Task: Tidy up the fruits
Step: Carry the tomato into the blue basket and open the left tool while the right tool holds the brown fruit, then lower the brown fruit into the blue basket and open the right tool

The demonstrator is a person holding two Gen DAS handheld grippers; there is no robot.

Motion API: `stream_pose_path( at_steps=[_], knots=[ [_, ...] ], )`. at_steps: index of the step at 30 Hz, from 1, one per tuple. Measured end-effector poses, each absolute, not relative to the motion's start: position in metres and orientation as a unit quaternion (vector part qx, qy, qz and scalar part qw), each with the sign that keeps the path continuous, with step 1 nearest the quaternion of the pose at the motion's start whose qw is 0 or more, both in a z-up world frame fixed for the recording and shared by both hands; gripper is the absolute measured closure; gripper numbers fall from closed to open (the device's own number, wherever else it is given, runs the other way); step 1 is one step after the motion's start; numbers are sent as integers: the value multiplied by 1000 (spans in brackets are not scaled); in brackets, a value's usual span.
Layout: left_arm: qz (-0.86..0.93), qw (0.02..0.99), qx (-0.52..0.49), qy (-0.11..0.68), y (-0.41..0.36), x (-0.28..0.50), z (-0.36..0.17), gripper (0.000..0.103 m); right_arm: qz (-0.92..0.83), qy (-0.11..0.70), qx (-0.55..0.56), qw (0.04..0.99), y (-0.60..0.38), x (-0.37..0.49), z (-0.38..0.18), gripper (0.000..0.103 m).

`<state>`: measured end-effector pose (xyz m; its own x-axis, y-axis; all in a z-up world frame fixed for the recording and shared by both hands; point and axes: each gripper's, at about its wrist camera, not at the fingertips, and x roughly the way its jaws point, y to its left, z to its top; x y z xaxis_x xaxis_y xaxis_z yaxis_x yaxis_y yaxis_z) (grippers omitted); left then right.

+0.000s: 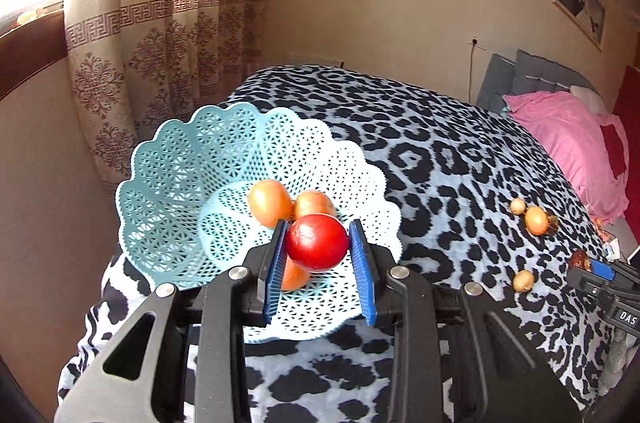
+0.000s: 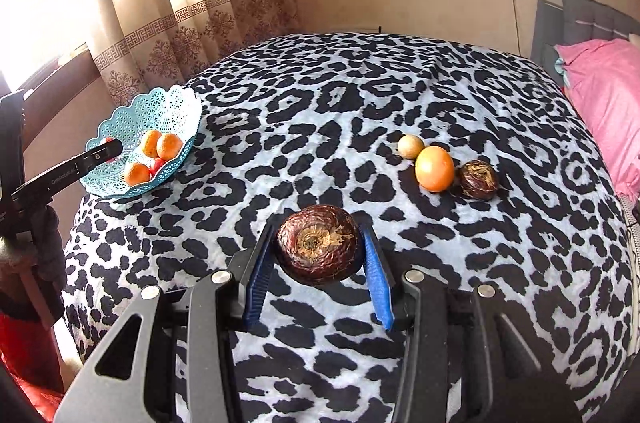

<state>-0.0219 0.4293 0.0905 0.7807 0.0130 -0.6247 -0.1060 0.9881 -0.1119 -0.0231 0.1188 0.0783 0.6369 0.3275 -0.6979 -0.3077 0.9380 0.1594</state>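
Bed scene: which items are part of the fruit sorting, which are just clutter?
In play:
- blue basket
- oranges in basket
- red fruit in left tongs
- dark wrinkled fruit in right tongs
- loose orange, pale fruit, second dark fruit

Background:
- pink pillow
- curtains
- wall picture

A pale blue lattice basket [image 1: 168,207] with a scalloped rim sits on the spotted blanket. Inside it lie three oranges [image 1: 272,203], close together, and above them a shiny red fruit [image 1: 317,243]. Well away from the basket a dark wrinkled fruit [image 2: 318,249] shows its brown stem end. Farther off, in a row: a small pale fruit [image 2: 411,146], an orange [image 2: 435,168] and another dark wrinkled one [image 2: 478,179].
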Motion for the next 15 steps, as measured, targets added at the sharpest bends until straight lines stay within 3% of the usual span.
stream_pose_path(
  at_steps=[8, 9, 11, 12, 15],
  knots=[
    [70, 935, -90, 335, 463, -22, 81, 70, 208, 394, 4, 895, 154, -17, 77, 60],
    [72, 935, -94, 335, 466, -22, 81, 67, 212, 394, 2, 894, 158, -16, 78, 60],
    [74, 935, -98, 333, 469, -22, 82, 52, 220, 393, -1, 893, 167, -14, 79, 60],
    [80, 936, -99, 328, 471, -24, 83, 39, 224, 392, -3, 892, 171, -13, 80, 60],
    [92, 939, -102, 317, 476, -28, 89, 33, 241, 388, -3, 890, 187, -9, 84, 60]
  ],
)
